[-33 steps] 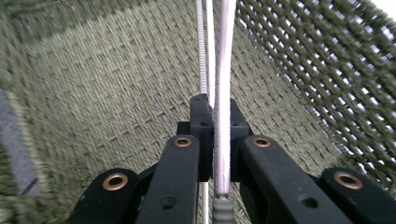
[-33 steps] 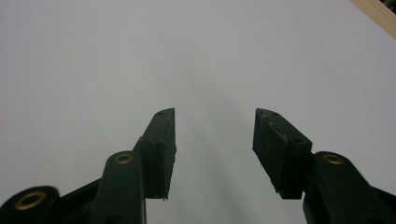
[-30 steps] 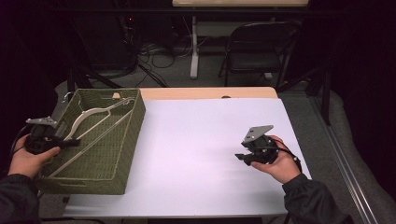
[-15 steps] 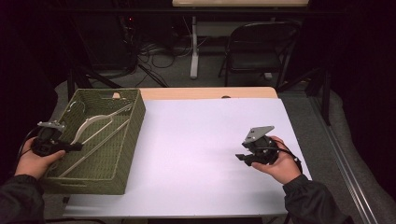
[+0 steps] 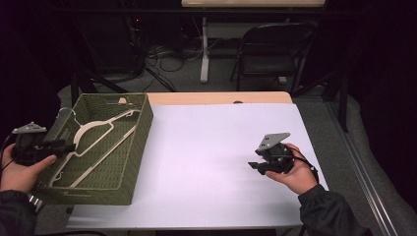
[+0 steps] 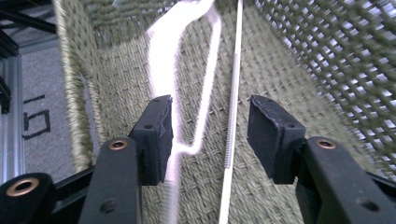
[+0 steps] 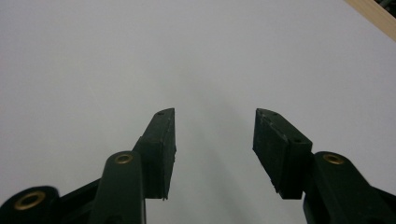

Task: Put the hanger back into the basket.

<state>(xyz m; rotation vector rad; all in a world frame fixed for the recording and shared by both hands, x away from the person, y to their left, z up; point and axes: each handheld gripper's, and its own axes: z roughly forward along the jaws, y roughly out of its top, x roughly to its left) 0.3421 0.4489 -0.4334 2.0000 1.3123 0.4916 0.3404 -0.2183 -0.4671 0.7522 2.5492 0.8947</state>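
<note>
A white hanger (image 5: 93,142) lies inside the green woven basket (image 5: 133,162) at the desk's (image 5: 206,162) left edge. The left tongs (image 5: 61,146) reach over the basket's left rim, jaws wide apart and empty above the hanger. The right tongs (image 5: 254,166) hover near the desk's right edge, also open, holding nothing.

dark room, folding chair (image 5: 273,54), floor cables (image 5: 162,51)
</note>
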